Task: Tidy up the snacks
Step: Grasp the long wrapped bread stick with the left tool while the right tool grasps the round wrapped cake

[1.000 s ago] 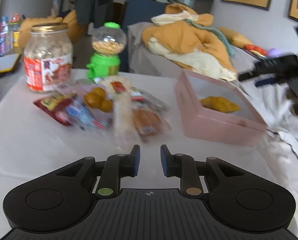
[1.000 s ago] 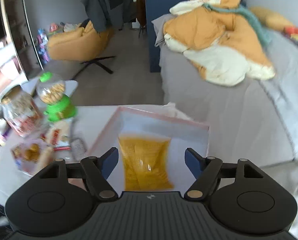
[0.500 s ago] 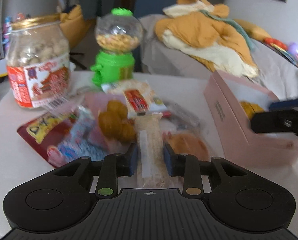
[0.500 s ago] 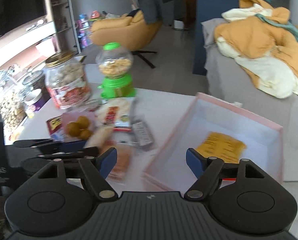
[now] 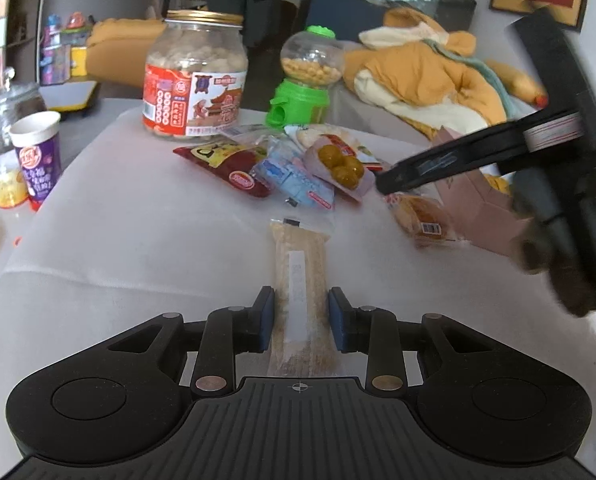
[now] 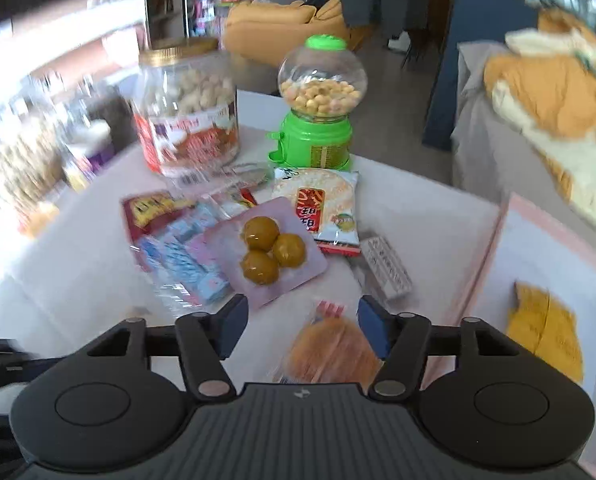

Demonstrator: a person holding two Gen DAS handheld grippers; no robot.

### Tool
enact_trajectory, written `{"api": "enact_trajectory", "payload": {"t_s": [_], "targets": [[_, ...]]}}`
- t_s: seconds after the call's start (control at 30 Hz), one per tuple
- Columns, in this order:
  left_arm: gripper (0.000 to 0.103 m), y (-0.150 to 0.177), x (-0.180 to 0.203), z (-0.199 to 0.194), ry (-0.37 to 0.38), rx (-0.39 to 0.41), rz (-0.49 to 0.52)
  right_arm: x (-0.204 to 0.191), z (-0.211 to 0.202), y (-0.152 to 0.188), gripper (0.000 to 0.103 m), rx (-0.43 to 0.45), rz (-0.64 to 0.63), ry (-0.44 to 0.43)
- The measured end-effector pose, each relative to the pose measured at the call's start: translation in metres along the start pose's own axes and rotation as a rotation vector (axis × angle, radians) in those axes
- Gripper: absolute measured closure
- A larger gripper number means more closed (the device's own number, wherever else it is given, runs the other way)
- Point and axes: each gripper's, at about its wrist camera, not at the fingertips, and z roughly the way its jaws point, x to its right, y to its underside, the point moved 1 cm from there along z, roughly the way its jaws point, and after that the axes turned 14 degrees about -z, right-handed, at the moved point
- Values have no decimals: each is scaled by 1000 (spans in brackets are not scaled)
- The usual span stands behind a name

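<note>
Half of pink box cut off; right gripper closing over blurred bun packet.

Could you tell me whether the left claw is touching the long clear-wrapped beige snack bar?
Touching: in the left wrist view, both pads of the left claw press against the sides of the long clear-wrapped beige snack bar.

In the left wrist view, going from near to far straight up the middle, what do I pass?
left gripper → long beige snack pack → blue wrapped packet → green candy dispenser
</note>
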Motion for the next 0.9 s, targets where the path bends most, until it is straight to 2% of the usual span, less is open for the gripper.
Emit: {"api": "enact_trajectory", "payload": {"t_s": [0.07, 0.17, 0.27, 0.43, 0.5, 0.57, 0.6, 0.67, 0.8, 0.9], "targets": [[69, 2, 0, 0, 0, 13, 8, -6, 16, -2, 48, -30, -31, 47], [69, 7, 5, 0, -7, 36, 40, -5, 32, 4, 52, -78, 21, 41], [69, 6, 4, 2, 0, 38, 31, -12, 22, 16, 51, -71, 43, -20], [69, 5, 1, 2, 12, 42, 15, -29, -18, 43, 51, -34, -2, -205], [69, 6, 1, 2, 12, 44, 14, -30, -36, 52, 43, -2, -9, -235], [69, 6, 1, 2, 12, 46, 14, -28, -50, 62, 21, 47, -6, -206], [69, 6, 1, 2, 12, 47, 14, -26, -56, 66, 19, 69, 1, -175], [69, 6, 1, 2, 11, 47, 15, -20, -58, 76, 18, 60, 48, -137], [68, 7, 5, 2, -11, 47, 40, -19, -36, 92, 16, -30, 139, -136], [66, 6, 11, 4, -26, 35, 58, -34, -37, 98, 26, 8, 79, -55]]}}
